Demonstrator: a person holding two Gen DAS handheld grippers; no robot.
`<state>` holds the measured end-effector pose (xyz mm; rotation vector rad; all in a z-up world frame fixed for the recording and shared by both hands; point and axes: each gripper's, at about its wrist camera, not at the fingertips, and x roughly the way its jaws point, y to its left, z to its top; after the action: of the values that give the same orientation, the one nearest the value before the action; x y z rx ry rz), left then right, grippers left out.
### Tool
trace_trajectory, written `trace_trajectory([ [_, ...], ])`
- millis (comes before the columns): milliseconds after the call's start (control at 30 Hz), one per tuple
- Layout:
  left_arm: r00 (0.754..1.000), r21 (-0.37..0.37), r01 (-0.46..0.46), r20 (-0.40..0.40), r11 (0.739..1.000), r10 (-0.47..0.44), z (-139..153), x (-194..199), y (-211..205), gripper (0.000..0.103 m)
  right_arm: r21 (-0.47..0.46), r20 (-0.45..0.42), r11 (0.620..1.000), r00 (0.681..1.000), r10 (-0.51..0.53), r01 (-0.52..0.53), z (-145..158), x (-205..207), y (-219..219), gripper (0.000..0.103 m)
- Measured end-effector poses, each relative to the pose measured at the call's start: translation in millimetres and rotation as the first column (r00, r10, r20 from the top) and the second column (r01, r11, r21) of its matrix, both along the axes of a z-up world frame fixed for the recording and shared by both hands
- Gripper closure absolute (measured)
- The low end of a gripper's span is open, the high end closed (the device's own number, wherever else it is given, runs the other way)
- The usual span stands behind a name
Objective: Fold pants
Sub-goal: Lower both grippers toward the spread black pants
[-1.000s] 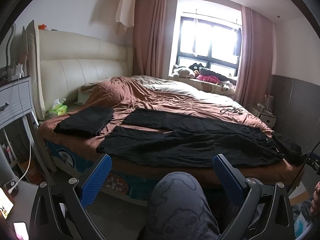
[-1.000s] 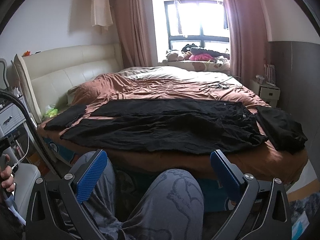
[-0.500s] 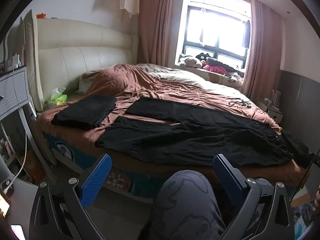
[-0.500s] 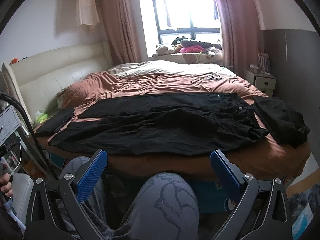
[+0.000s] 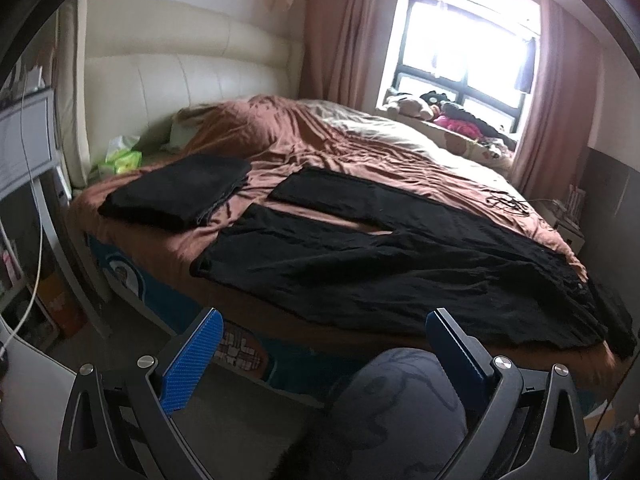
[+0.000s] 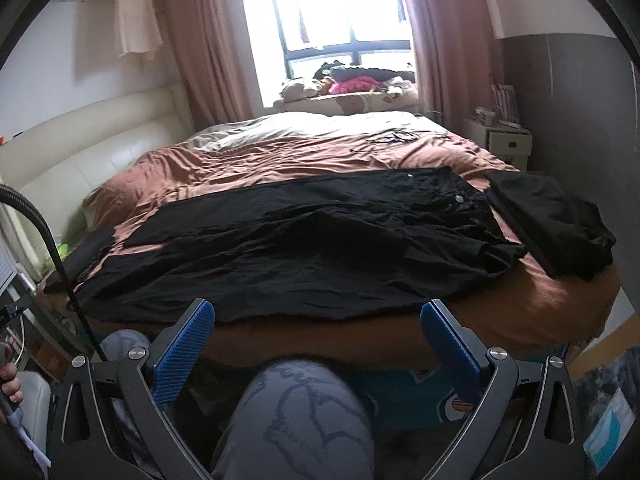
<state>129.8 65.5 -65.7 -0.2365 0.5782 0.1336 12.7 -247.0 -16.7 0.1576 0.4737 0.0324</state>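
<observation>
so, ahead of me is the wide bed with its rumpled brown cotton cover point(image 5: 360, 148), and spread flat across its near half lie the long black fabric pants point(image 6: 304, 248), the thing i am meant to fold. their long axis runs crosswise to my reach, roughly along the near edge of the bed: leg ends point(image 5: 224, 256) off toward my left, waistband with its small pale button point(image 6: 459, 199) off toward my right, the two legs parted by a narrow wedge of brown cover. by my reckoning that puts my left gripper point(image 5: 320, 344) nearer the hems and my right gripper point(image 6: 316, 336) nearer the waist, so each side has its own end to take, and the first fold probably wants one leg laid over the other. a folded dark garment point(image 5: 180, 192) sits on the cover beyond the hems, apart from them, and another dark bundle of cloth point(image 6: 556, 220) lies just beside the waistband. a person's knee in grey patterned trousers point(image 6: 296, 408) shows low between my fingers. both my pairs of jaws stand spread wide, blue ribbed pads point(image 5: 192, 364) facing nothing but air, short of the bed edge, holding and touching nothing.
</observation>
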Motion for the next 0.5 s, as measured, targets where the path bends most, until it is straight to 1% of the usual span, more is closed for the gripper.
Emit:
trace_trajectory([
  [133,1.0,-0.027,-0.021,-0.014,0.999,0.021,-11,13,13,0.002,0.009,-0.025,1.0,0.999,-0.026,0.026,-4,15,-8,0.0],
  [233,0.999,-0.043,-0.036,-0.026,0.998,0.035,-19,25,24,0.003,0.021,-0.023,0.998,0.998,-0.057,0.057,-7,22,-14,0.0],
  [367,0.998,-0.083,-0.06,-0.041,0.995,0.057,-29,39,45,0.005,0.044,-0.027,0.995,0.996,-0.091,0.092,-14,31,-25,0.0],
  [433,0.996,-0.101,-0.076,-0.049,0.992,0.071,-35,47,55,0.007,0.045,-0.035,0.992,0.993,-0.117,0.118,-17,35,-30,0.0],
  [500,0.994,-0.119,-0.094,-0.064,0.988,0.087,-42,55,63,0.011,0.052,-0.044,0.989,0.99,-0.133,0.135,-20,39,-35,0.0],
])
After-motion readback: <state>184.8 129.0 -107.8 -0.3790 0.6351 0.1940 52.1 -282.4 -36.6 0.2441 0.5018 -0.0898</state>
